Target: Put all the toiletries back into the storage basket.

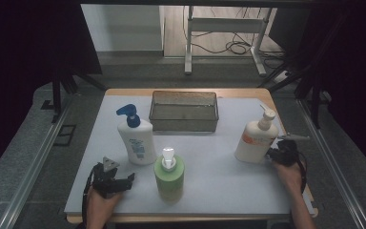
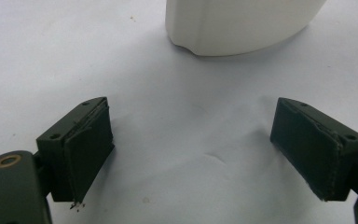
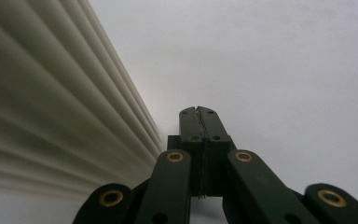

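Observation:
Three pump bottles stand on the white table top [image 1: 209,176]. A white bottle with a blue pump [image 1: 137,138] is at the left, a green bottle with a white pump [image 1: 169,174] at the front middle, and a cream bottle with an orange label [image 1: 256,139] at the right. My left gripper [image 1: 128,179] rests open near the front left; its jaws are wide apart with bare table between them and the white bottle's base [image 2: 237,28] ahead. My right gripper [image 1: 271,153] is shut with nothing in it, low beside the cream bottle's ribbed side [image 3: 51,116].
A clear rectangular bin [image 1: 184,110] sits at the back middle of the table. Metal rails run along both sides of the table. A white stand [image 1: 224,28] and cables lie on the floor beyond.

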Demonstrator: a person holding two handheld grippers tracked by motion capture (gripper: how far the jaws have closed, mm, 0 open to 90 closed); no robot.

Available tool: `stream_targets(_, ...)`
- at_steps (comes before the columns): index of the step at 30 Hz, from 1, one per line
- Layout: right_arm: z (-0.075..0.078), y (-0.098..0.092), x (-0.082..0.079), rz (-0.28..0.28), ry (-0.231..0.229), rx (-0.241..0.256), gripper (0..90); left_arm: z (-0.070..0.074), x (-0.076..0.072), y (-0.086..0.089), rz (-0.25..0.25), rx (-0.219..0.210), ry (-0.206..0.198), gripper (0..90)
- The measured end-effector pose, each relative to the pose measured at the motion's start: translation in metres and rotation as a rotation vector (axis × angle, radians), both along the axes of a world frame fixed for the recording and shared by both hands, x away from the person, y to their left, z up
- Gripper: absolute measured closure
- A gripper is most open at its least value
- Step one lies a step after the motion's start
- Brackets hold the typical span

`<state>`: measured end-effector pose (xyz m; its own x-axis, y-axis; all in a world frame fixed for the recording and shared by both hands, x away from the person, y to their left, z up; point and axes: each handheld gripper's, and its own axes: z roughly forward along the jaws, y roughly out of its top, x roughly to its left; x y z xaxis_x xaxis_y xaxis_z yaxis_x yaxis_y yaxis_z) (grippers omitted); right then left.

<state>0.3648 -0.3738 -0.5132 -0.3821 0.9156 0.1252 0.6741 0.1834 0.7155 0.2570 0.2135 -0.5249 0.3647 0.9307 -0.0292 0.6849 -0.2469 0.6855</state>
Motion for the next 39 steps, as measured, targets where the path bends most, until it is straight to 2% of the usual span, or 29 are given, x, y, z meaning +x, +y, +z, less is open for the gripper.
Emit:
stream_targets(5,-0.001,0.003,0.003,0.009,-0.002,0.025,89.8,0.0,0.0,0.0,0.0,0.0,0.0,12.4)
stream_targets(11,-0.002,0.003,0.002,0.004,-0.003,0.026,89.9,0.0,0.0,0.0,0.0,0.0,0.0,12.4)
stream_targets(23,-0.002,0.003,-0.007,0.01,-0.01,0.03,89.9,0.0,0.0,0.0,0.001,-0.001,0.0,12.4)
stream_targets(39,-0.002,0.01,-0.018,0.05,-0.003,0.031,89.8,0.0,0.0,0.0,0.001,-0.001,0.0,12.4)
